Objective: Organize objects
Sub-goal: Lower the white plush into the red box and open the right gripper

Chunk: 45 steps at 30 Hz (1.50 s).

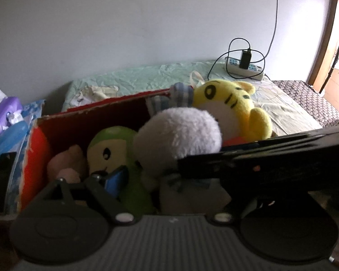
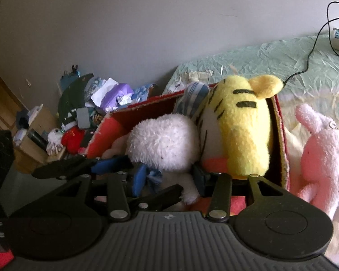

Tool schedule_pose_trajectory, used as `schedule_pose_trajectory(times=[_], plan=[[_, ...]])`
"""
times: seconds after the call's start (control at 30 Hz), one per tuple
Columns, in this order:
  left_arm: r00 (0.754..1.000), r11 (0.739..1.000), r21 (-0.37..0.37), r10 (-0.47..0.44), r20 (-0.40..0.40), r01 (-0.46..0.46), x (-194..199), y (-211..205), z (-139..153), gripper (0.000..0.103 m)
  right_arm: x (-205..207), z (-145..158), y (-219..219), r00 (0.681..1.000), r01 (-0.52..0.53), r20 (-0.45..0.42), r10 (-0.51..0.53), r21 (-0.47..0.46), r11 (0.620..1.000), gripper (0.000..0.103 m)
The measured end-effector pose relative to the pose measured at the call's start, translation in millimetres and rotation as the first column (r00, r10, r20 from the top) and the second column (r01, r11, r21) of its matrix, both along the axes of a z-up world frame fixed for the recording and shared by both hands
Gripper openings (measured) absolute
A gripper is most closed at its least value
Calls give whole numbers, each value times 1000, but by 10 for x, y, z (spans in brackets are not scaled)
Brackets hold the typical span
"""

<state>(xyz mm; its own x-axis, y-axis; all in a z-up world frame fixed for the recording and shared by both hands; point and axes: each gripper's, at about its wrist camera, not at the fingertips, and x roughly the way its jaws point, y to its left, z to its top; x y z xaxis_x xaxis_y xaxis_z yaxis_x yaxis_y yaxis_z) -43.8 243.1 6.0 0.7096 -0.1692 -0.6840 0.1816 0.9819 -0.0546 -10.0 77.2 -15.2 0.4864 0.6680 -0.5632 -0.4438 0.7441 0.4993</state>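
Both grippers' jaws apart around a fluffy round white plush (image 2: 163, 143) in the red cardboard box (image 2: 115, 122)

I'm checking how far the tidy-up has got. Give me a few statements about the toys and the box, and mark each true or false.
1. The yellow tiger plush is in the red box. True.
2. The pink bunny plush is inside the box. False: it lies outside, on the bed beside it.
3. A green plush is in the box. True.
4. The power strip has nothing plugged in. False: a black charger is in it.
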Motion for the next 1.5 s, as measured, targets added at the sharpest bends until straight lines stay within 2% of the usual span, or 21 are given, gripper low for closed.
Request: schedule_pose_trajectory(times=[0.17,0.23,0.43,0.5,0.6,0.7,0.93,1.5], plan=[[999,999,29,37,-11,-37,6,10,39,89,-5,176,-189,997,67,37,-70,84,994,52],[998,997,38,62,-12,-61,4,42,61,90,10,208,-200,995,81,52,-87,102,991,48],[994,994,49,103,-38,-101,56,74,35,95,71,119,-5,997,53,49,-56,58,997,37],[993,993,57,109,-39,-106,73,60,15,97,71,67,66,997,54,57,-55,28,998,36],[991,991,61,125,-52,-121,119,68,-43,100,62,50,143,993,52,107,-50,-18,998,37],[988,989,47,141,-68,-138,169,100,-78,103,116,9,148,993,59,109,-55,-34,998,37],[987,988,61,145,-70,-141,233,51,-121,103,180,-63,107,993,62,98,-60,-22,998,45],[985,985,90,152,-81,-145,284,5,-148,103,133,-134,35,994,56,90,-57,17,998,49]])
